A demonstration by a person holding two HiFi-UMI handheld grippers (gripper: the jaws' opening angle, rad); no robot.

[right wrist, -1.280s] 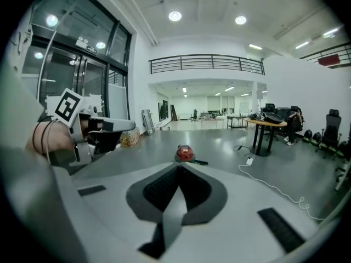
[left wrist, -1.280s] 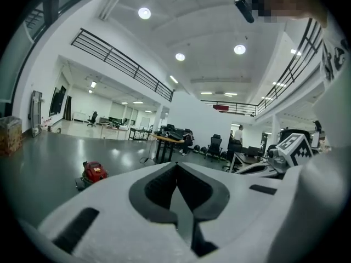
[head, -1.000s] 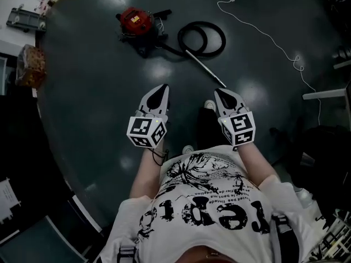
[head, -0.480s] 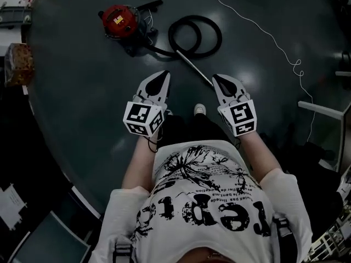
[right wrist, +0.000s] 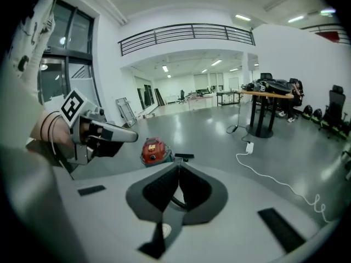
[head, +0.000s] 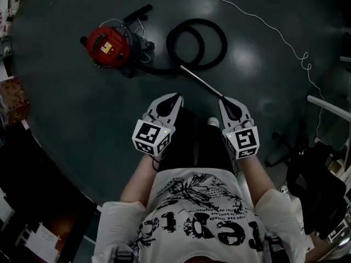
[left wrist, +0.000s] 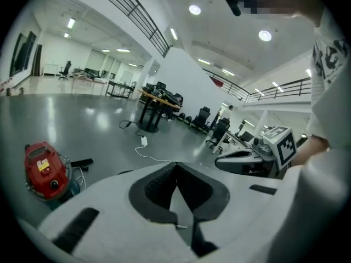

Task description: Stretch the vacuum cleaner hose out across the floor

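Observation:
The red vacuum cleaner (head: pixel 107 44) stands on the dark floor at the upper left of the head view. Its black hose (head: pixel 197 37) lies in a coil to its right. A thin metal wand (head: pixel 202 82) runs from the coil toward me and ends close to my right gripper's tip. My left gripper (head: pixel 176 96) and right gripper (head: pixel 223 100) are held side by side in the air above the floor, both shut and empty. The left gripper view shows the vacuum cleaner (left wrist: pixel 41 169) low at the left, and the right gripper view shows the vacuum cleaner (right wrist: pixel 154 150) just beyond the jaws.
A white cable (head: pixel 285 40) snakes across the floor at the upper right, with its adapter (right wrist: pixel 249 147) near a desk (right wrist: pixel 266 100). A black floor nozzle (head: pixel 138 12) lies behind the vacuum. White furniture legs (head: pixel 329 106) and a dark chair (head: pixel 312 185) stand at the right.
The person has walked forward: vacuum and hose now lie nearer and lower in the head view. Both grippers moved forward and down with it, still shut, the right one now at the wand's end.

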